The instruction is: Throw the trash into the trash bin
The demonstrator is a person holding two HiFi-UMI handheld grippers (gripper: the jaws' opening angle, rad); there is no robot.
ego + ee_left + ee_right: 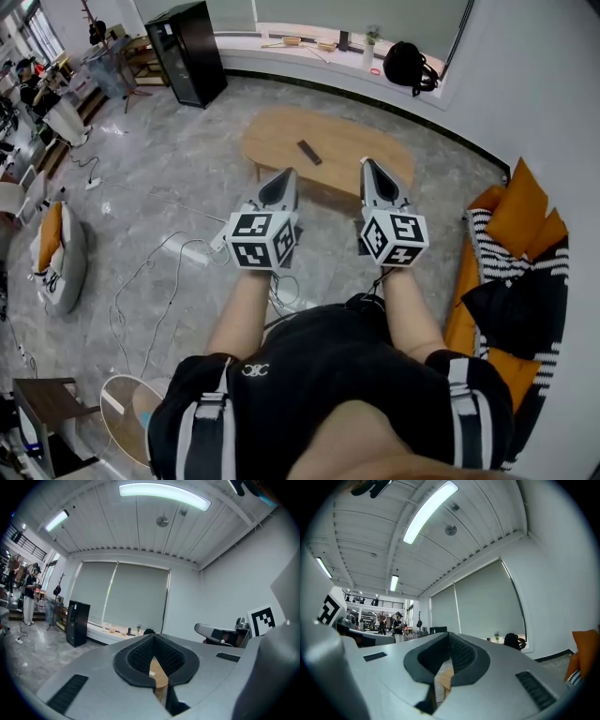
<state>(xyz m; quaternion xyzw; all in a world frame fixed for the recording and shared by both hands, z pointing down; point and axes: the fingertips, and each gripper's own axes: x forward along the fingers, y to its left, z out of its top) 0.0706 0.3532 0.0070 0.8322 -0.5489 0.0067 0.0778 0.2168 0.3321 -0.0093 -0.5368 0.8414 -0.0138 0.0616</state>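
Observation:
My left gripper (286,174) and right gripper (367,164) are held side by side at waist height, level and pointing at an oval wooden coffee table (281,136). Both stand shut with nothing between their fingers. A small dark flat object (309,152) lies on the tabletop beyond the tips, apart from both. In the left gripper view the jaws (153,639) meet at the tip, and a sliver of the wooden table shows through the slot behind it. The right gripper view shows the same for its jaws (447,638). I cannot pick out a trash bin for certain.
A sofa with orange and striped cushions (511,272) runs along the right. Cables (150,281) trail over the grey floor at left. A round white object (122,417) sits at bottom left. A black cabinet (192,52) and a black bag (411,66) stand by the far window.

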